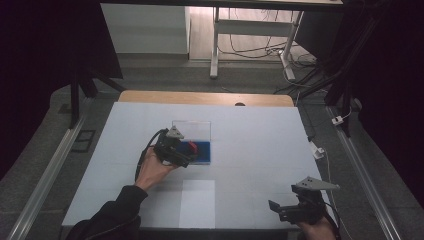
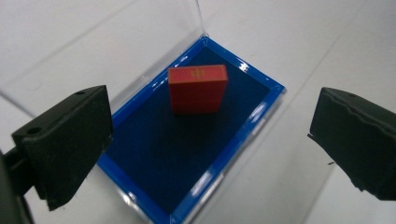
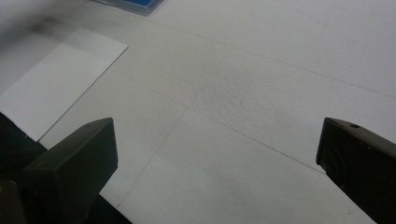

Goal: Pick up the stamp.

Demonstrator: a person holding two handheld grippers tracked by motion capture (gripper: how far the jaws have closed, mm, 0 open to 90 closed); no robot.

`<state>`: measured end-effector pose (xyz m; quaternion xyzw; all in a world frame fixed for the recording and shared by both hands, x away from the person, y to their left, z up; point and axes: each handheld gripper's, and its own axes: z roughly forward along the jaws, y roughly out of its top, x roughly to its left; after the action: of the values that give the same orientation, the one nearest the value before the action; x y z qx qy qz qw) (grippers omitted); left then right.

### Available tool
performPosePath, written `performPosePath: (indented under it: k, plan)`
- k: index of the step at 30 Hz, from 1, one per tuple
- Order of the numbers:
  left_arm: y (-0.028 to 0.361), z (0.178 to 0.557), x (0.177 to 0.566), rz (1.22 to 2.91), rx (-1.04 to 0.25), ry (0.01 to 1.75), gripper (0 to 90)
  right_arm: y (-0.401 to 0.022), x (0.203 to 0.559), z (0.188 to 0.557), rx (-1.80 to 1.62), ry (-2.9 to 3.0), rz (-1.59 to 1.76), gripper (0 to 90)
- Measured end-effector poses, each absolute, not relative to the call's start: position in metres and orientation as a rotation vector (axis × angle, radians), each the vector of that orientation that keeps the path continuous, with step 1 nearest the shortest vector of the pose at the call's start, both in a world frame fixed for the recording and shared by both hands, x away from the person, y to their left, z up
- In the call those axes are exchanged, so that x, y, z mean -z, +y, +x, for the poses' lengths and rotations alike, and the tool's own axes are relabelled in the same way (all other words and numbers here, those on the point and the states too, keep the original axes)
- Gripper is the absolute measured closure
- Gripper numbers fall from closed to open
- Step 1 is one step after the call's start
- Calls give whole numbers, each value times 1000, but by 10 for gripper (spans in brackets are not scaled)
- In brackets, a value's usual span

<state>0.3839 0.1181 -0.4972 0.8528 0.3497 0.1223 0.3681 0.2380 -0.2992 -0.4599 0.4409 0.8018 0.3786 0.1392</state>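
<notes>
A small red block stands inside a shallow blue-lined box whose clear lid is folded back. In the high view the box lies at the table's middle with the clear lid behind it and the red block at its left end. My left gripper hovers over the box's left side, open, with the block between and beyond its jaws. My right gripper rests open near the front right edge, with only bare table between its jaws.
A white sheet of paper lies flat at the front middle, also seen as paper in the right gripper view. The table's wooden far edge shows behind the white cover. Metal rails run along both sides.
</notes>
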Motion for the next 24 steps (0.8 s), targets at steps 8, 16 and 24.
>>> performPosePath:
  k: [8,16,24]
  plan:
    - [109,396,505,2224,-362,899,93,-300,460,238,-1095,2318,1272,0]
    - [109,402,502,2221,-371,880,331,-299,460,238,-1095,2317,1272,0]
    - [104,405,503,2259,-347,864,469,-299,460,238,-1095,2319,1271,0]
